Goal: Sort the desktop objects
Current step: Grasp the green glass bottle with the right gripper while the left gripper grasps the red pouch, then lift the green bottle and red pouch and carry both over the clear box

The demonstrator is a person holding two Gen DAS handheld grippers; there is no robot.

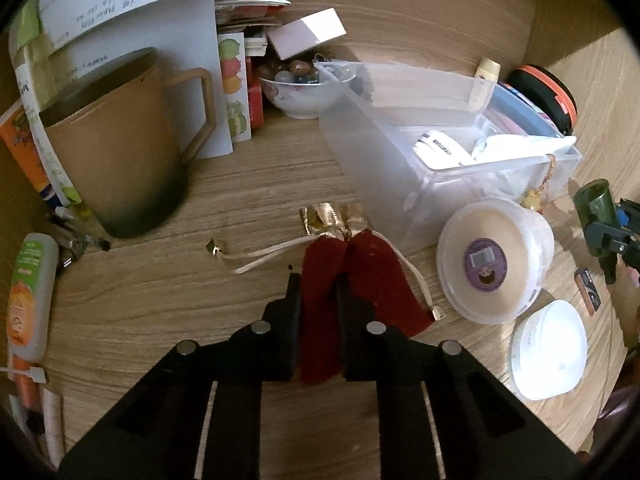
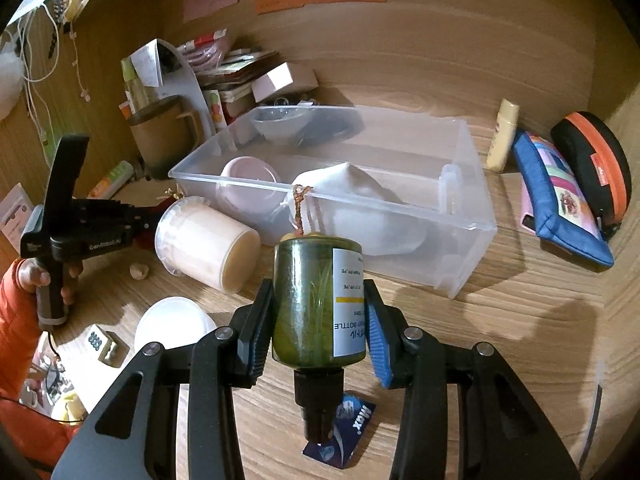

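Dark-red pouch (image 1: pixel 320 300) fabric is pinched between the nearly closed left gripper (image 1: pixel 318 280), lying on the desk just in front of the clear bin (image 1: pixel 400 184). Beside the bin, the right gripper (image 2: pixel 318 300) clamps a green bottle (image 2: pixel 308 300), cap toward the camera.

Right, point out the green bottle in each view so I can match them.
Left wrist: green bottle at the far right edge, in the right gripper.
Right wrist: bottle at centre, clamped between the fingers, cap toward the camera.
Shared landmark: clear bin.
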